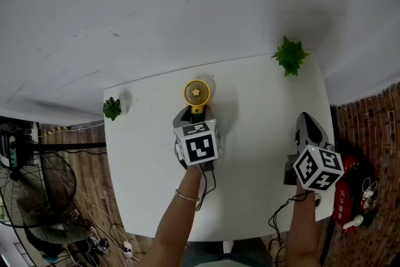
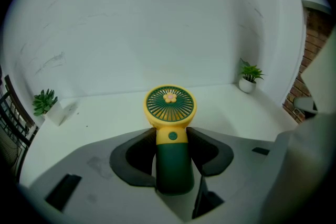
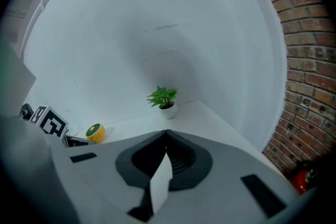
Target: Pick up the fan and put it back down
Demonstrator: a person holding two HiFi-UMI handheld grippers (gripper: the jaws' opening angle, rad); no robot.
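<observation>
Left tool (image 2: pixel 172 135) pinches the fan (image 2: pixel 170 105) by its handle, foot hidden; right tool (image 3: pixel 167 134) pressed together.

Head view: 1 camera above the white table (image 1: pixel 156 184), facing steeply down, far enough back to hold the whole top and both grippers. Left gripper view: mounted on the left gripper (image 2: pixel 171 134), looking along its jaws toward the back wall (image 2: pixel 157 18), close on the fan (image 2: pixel 170 107). Right gripper view: mounted on the right gripper (image 3: pixel 166 132), low at the table's right side, facing the far corner. All 3 views share the fan and the right-hand potted plant (image 3: pixel 164 97).
</observation>
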